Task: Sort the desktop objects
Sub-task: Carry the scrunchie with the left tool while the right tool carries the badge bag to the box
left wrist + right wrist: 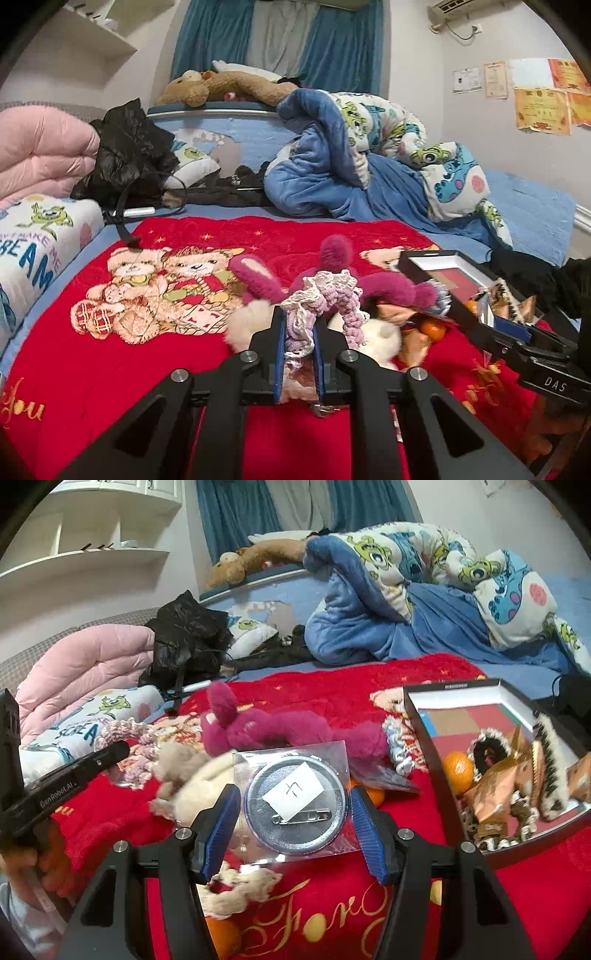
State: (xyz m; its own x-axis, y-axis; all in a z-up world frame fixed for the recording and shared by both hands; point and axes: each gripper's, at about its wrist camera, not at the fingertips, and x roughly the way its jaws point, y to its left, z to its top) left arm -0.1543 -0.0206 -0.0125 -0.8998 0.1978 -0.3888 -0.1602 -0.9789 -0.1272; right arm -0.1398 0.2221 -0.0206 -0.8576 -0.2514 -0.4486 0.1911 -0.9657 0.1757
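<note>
My left gripper (298, 332) is shut on a pink-and-white crocheted scrunchie (321, 299), held above the red blanket. My right gripper (295, 812) is closed on a round silver pin badge in a clear bag (295, 805), lifted over the pile. A magenta plush headband (280, 731) and a cream plush headband (199, 786) lie on the blanket. The black open box (417, 716) at the right holds an orange (458, 771), a hair claw and wrapped items. The left gripper shows at the left in the right wrist view (114, 751).
A red bear-print blanket (110, 369) covers the bed. Oranges (221, 934) lie near the front. A blue quilt (332, 166), a black jacket (129, 155) and a pink duvet (40, 155) lie behind. The right gripper (517, 332) reaches in from the right, beside the box (424, 266).
</note>
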